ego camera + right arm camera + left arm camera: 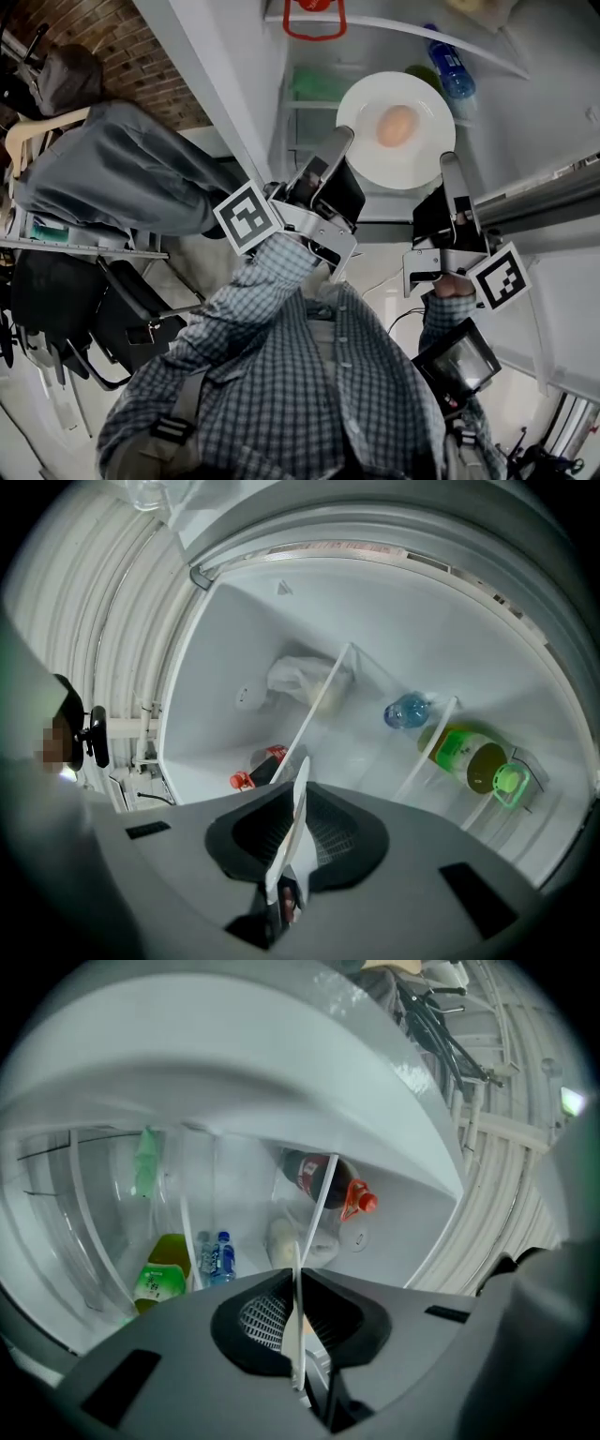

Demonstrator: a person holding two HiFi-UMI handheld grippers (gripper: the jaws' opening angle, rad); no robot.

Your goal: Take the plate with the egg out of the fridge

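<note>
Plate [412, 167] with the egg [397, 125] sits between the two tools, at the fridge [234, 66] mouth; left tool [339, 142] pinches its left rim, right tool [449, 165] its right rim.

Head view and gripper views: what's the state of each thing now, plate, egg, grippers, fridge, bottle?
White round plate, gripped by its rim on two opposite sides.
Brown egg, whole, lying mid-plate.
Left gripper, shut on the plate's rim.
Right gripper, shut on the plate's rim.
White fridge, door open.
Red-capped cola bottle, capped, lying on its side.
</note>
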